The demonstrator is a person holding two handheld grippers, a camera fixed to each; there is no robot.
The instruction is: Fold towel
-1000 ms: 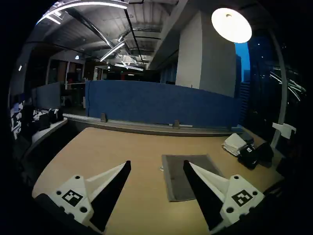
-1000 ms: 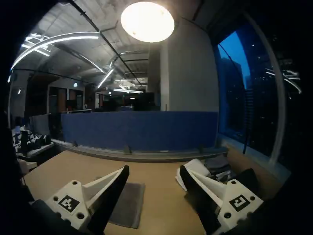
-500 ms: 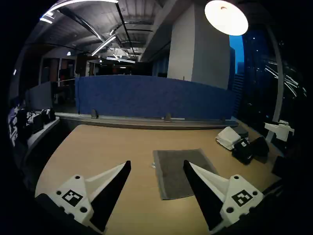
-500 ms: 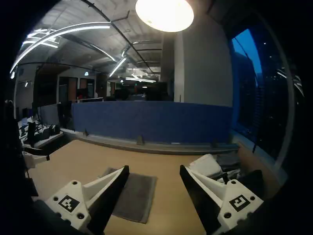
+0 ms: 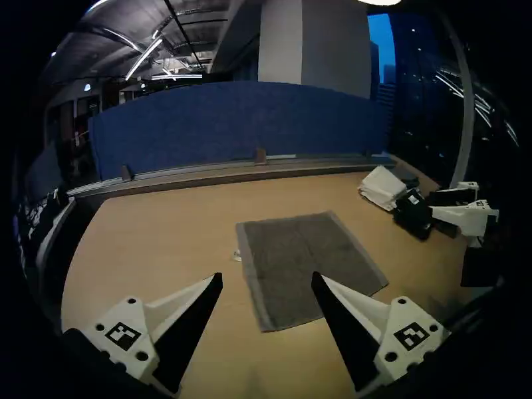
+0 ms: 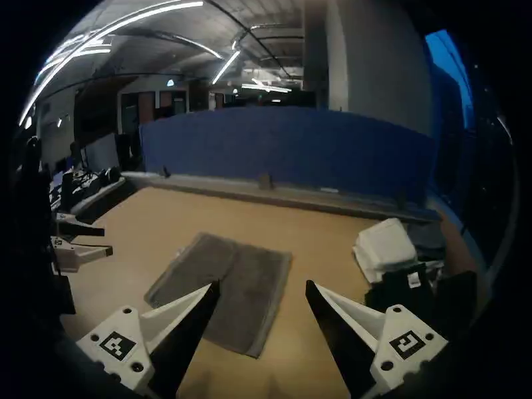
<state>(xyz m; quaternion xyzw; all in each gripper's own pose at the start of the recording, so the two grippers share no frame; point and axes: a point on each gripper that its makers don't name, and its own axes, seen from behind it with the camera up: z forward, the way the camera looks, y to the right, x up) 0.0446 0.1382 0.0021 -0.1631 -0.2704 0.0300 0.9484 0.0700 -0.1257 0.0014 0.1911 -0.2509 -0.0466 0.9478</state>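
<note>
The flat grey rectangular cloth towel [image 5: 306, 263] lies mid-way across the tan wooden counter [image 5: 166, 219]. If one corner is pinched later than the other, the fold will likely skew or the cloth will drag. The left tongs [image 5: 265, 276] and right tongs [image 6: 261, 284] hang spread and empty above its near edge, angled down.

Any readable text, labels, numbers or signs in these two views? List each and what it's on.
No text can be read in either view.
Square black-and-white code markers on the left tongs and right tongs: patterns only, no letters.
White tag on the dark folded items: too small to read.
Small tag at the edge of the towel: too small and blurred to read.
</note>
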